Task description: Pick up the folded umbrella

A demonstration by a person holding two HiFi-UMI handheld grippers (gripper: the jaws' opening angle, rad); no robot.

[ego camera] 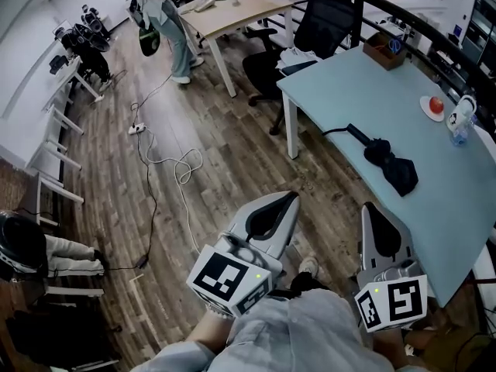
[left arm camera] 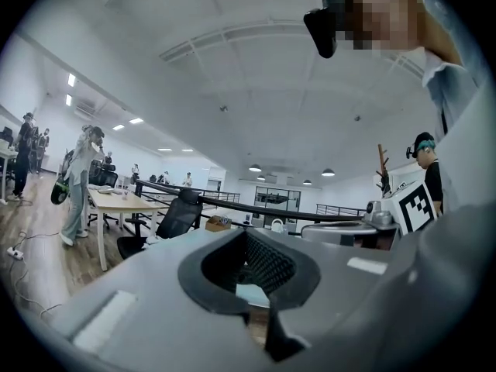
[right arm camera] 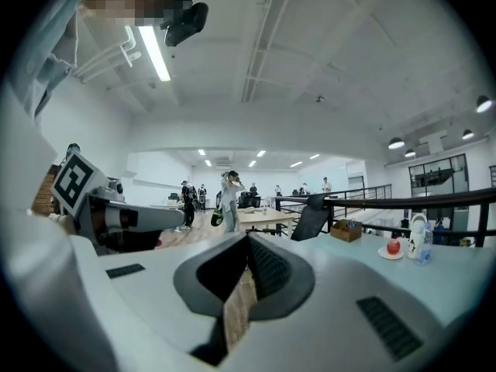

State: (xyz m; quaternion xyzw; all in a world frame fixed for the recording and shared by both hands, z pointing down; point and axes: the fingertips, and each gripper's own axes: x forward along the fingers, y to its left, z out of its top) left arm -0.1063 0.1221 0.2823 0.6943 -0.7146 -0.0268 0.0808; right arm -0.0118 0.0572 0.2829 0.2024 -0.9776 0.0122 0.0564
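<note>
Left gripper [ego camera: 288,198], right gripper [ego camera: 370,208]: fingers closed, nothing btwn, both over wood floor [ego camera: 232,153]. Folded umbrella [ego camera: 391,165] lies on pale-blue table [ego camera: 333,91], ahead-right of right fingers, well apart. White cable [ego camera: 184,165] loops on floor ahead-left of left fingers.

Open office with wood floor and desks

A pale blue table [ego camera: 341,91] carries a cardboard box [ego camera: 385,50] at its far end and a plate [ego camera: 426,108] with a red apple [ego camera: 436,105] near a bottle [ego camera: 460,132]. A black office chair [ego camera: 325,22] stands between it and a wooden table [ego camera: 232,10]. A standing person [ego camera: 167,22] is beside that table, and a white cable [ego camera: 182,169] loops across the wood floor [ego camera: 232,153].
</note>
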